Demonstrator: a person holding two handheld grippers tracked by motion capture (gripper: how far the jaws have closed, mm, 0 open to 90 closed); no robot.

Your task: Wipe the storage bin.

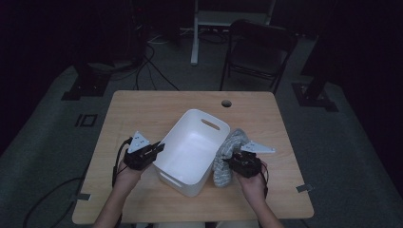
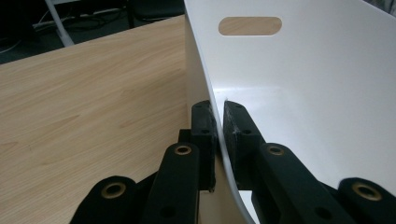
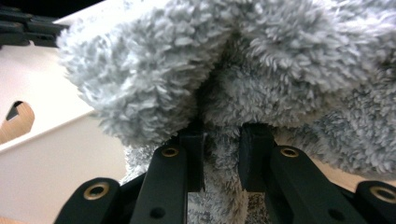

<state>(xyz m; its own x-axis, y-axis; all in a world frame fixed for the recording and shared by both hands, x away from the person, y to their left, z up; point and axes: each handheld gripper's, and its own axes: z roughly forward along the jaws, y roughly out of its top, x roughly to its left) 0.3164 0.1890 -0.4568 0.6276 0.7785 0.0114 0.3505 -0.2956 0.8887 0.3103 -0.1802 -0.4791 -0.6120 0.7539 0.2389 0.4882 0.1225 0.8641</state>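
From above, both grips are hard to read. Close up, the left hand-held gripper (image 2: 218, 123) pinches the white bin's (image 1: 190, 147) wall on the table (image 1: 142, 114) — the right hand-held gripper (image 3: 222, 140) clamps the grey fleece cloth (image 3: 224, 70) beside it.

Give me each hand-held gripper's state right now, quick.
Left hand-held gripper: closed on the wall of the white bin.
Right hand-held gripper: closed on a fold of the grey fluffy cloth.

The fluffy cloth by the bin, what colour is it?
Grey fluffy cloth, clearest in the right gripper view.
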